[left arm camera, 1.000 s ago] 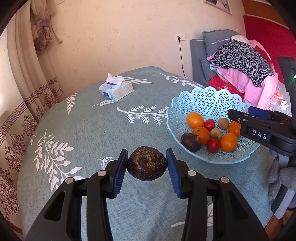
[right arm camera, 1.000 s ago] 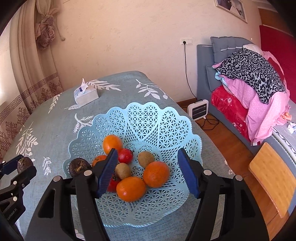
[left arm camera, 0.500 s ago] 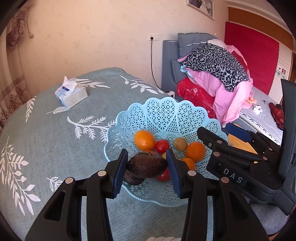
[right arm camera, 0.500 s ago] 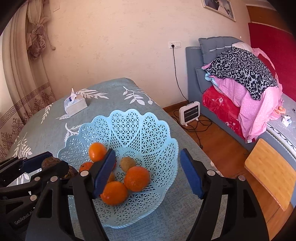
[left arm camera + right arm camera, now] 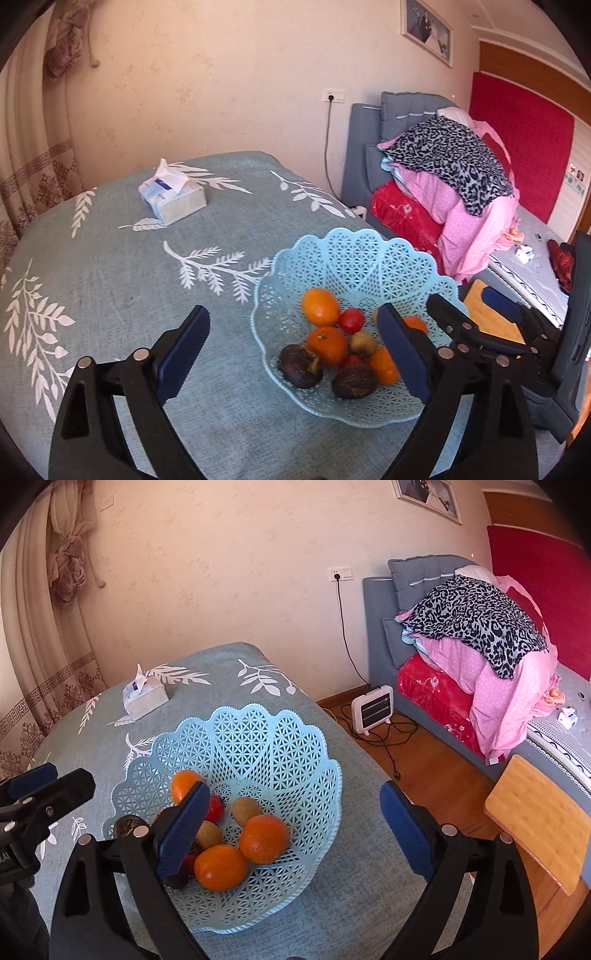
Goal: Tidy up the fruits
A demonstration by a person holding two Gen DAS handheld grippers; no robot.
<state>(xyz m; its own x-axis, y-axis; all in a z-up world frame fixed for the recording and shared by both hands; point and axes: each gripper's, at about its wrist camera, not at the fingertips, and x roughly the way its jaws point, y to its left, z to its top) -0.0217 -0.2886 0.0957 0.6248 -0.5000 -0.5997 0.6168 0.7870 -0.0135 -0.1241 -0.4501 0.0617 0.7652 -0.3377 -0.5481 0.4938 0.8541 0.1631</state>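
Left tool (image 5: 291, 354) jaws just opened wide, now empty; the dark fruit (image 5: 354, 381) it held a second ago now lies in the basket (image 5: 354, 254). Right tool (image 5: 295, 830) just widened too, empty over basket.

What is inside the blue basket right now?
The blue basket holds oranges, red tomatoes, brownish kiwis and two dark fruits. The left gripper's finger covers part of the pile.

Basket (image 5: 354, 258): pale blue plastic lattice, slightly glossy. Tablecloth (image 5: 110, 266): matt woven cloth. Oranges (image 5: 263, 838): smooth, shiny. Dark fruit (image 5: 354, 381) ahead of claw: rough, dull.
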